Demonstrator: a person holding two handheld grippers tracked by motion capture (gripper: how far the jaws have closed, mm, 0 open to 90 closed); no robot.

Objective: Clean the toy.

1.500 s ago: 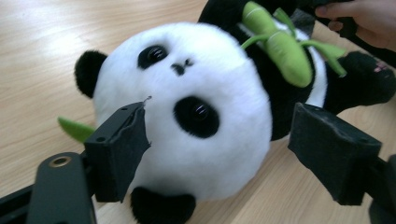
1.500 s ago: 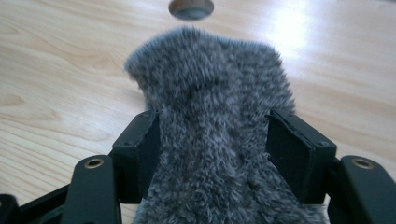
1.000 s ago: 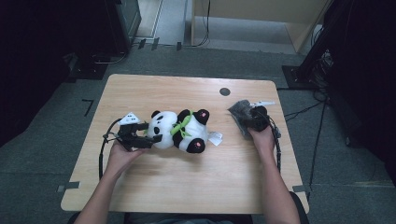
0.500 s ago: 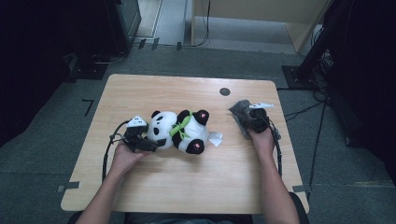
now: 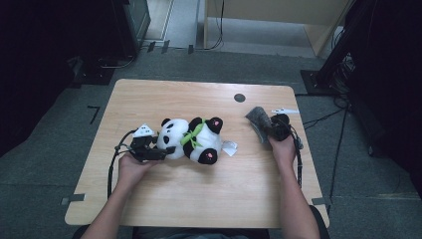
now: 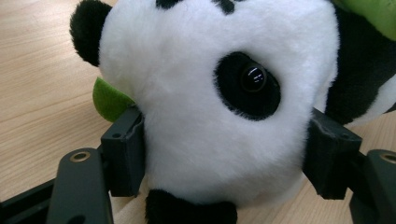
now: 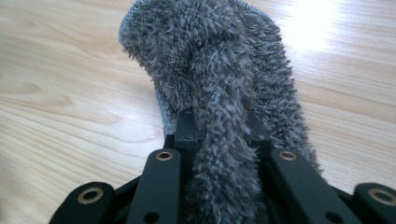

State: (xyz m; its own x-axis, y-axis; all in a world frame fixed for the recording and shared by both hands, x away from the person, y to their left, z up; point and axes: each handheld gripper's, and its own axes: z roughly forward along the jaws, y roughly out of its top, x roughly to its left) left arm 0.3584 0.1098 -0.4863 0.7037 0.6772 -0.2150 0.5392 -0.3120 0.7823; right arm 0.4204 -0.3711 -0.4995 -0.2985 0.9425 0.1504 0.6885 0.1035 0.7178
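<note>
While the panda plush [image 5: 191, 139] lies mid-desk with its long axis running left to right, I have my left gripper [image 6: 224, 154] wide apart around its head, fingers [image 6: 122, 154] touching both cheeks. My right gripper [image 7: 219, 140], well right of the panda, pinches a grey fuzzy cloth [image 7: 224, 70].

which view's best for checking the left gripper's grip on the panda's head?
Left gripper view: both jaws press the white head of the plush panda from either side, at close range. The high view shows the left gripper against the head, but small. The right gripper view shows grey fuzzy cloth instead.
</note>
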